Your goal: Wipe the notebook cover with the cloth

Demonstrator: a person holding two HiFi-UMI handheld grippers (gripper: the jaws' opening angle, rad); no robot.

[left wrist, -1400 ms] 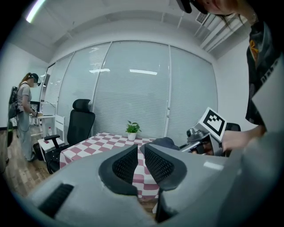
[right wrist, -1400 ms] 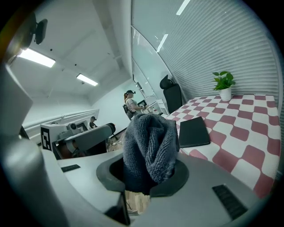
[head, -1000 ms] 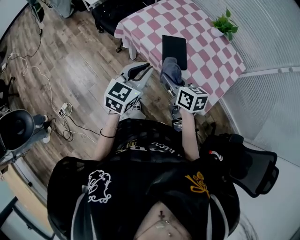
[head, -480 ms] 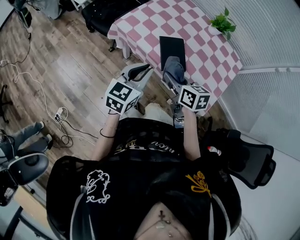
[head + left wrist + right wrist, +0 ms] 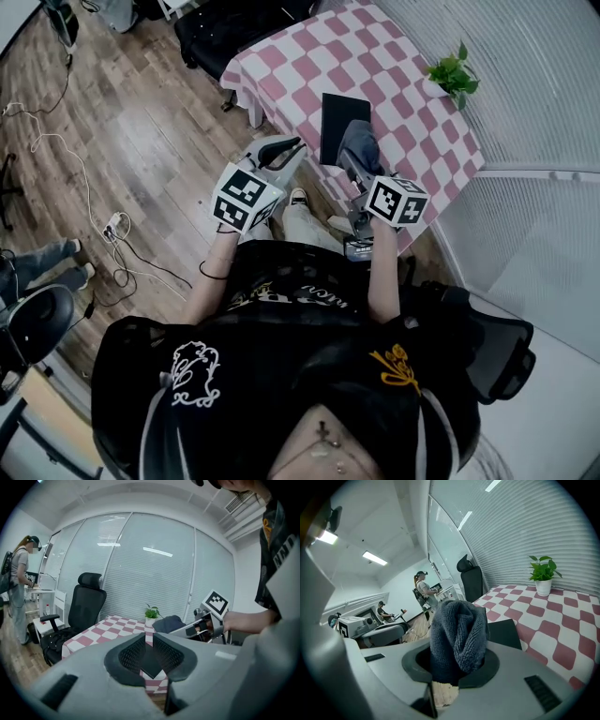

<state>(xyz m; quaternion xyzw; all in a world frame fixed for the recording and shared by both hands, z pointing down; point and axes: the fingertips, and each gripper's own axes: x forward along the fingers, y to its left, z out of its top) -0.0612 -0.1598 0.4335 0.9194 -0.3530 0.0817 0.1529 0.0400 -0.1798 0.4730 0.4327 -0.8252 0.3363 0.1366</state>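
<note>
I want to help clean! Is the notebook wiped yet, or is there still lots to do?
Done: the grey cloth is picked up, clamped in the right hand-held gripper. In hand: it hangs by the black notebook's near end on the checkered table; touching or not, I cannot tell. Left: probably the whole wipe. The left hand-held gripper is empty.

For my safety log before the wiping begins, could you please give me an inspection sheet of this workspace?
Surface: table with a pink-and-white checked cover.
Job's things: black notebook flat on the table; grey cloth held near it.
Clutter: potted plant on the table's window side.
Grippers: right gripper shut on the cloth; left gripper open, empty.
Cables: loose cables on the wood floor.
Surroundings: office chair, blinds, a person farther off.
</note>
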